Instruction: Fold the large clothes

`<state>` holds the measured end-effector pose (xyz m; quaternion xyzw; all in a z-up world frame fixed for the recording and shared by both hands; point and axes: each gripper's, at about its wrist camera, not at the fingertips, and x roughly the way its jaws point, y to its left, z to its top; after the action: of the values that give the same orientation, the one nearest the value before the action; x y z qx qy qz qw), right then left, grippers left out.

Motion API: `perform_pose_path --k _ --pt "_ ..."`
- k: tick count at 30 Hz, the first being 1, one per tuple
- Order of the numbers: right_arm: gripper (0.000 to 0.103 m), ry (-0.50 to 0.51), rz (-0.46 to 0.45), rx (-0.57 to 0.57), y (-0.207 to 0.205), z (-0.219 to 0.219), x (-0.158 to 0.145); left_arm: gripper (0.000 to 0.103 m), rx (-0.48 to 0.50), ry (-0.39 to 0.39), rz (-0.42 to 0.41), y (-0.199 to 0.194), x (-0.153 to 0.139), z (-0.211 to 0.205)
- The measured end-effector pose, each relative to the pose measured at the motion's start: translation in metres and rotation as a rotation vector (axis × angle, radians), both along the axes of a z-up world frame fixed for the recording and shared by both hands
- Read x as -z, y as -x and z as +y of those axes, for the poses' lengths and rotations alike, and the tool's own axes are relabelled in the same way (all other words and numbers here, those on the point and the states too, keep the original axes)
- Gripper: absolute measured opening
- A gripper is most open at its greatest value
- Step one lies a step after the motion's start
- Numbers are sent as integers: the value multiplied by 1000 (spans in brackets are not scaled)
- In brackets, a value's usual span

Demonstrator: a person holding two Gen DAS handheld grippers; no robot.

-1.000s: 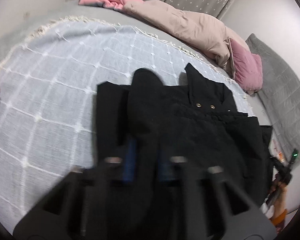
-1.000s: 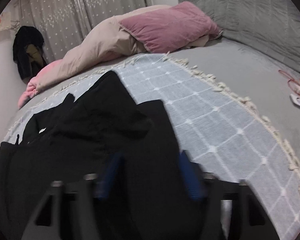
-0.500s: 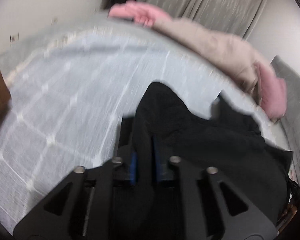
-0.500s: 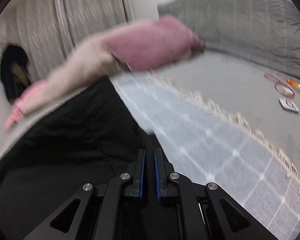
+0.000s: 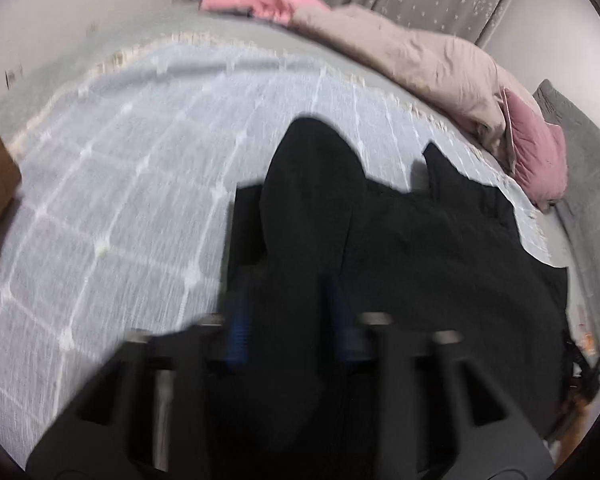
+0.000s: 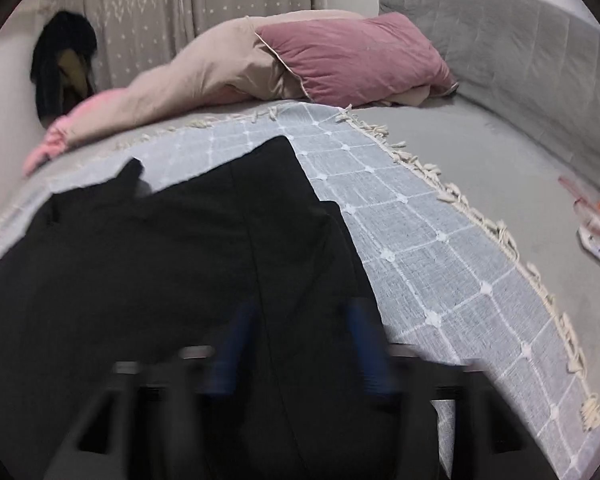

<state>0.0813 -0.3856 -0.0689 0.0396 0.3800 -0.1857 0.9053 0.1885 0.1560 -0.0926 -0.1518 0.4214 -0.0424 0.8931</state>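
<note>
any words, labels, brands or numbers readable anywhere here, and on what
None can be read.
Small white packet on the grey bedsheet: any print is too small and blurred.
Black padded coat on the pale blue checked throw: no label showing.
Patterned beige curtain: motifs only, no text.

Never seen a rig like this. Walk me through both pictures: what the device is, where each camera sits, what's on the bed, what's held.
No robot here: a person holds a two-fingered tool in each hand, each with a fisheye camera looking along its fingers. One picture comes from the left tool, the other from the right tool. A black garment lies on a pale checked blanket, with a beige quilt and pink pillow behind. Black cloth fills both gaps. The jaws have just been opening and closing, and blur hides whether they pinch it.
</note>
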Motion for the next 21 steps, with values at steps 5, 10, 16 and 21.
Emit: perform_pose_path --k 5,10,16,21 --pt "7 124 -4 101 -14 19 -5 7 -15 -100 -151 1 -18 -23" --pt "6 143 -154 130 -17 18 -39 7 -50 -57 -311 7 -62 -17" --pt "6 222 -367 174 -16 26 -86 7 -83 -67 -520 6 -113 -24" --pt "6 174 -409 213 -54 8 -99 7 -133 -132 -512 -38 -103 -35"
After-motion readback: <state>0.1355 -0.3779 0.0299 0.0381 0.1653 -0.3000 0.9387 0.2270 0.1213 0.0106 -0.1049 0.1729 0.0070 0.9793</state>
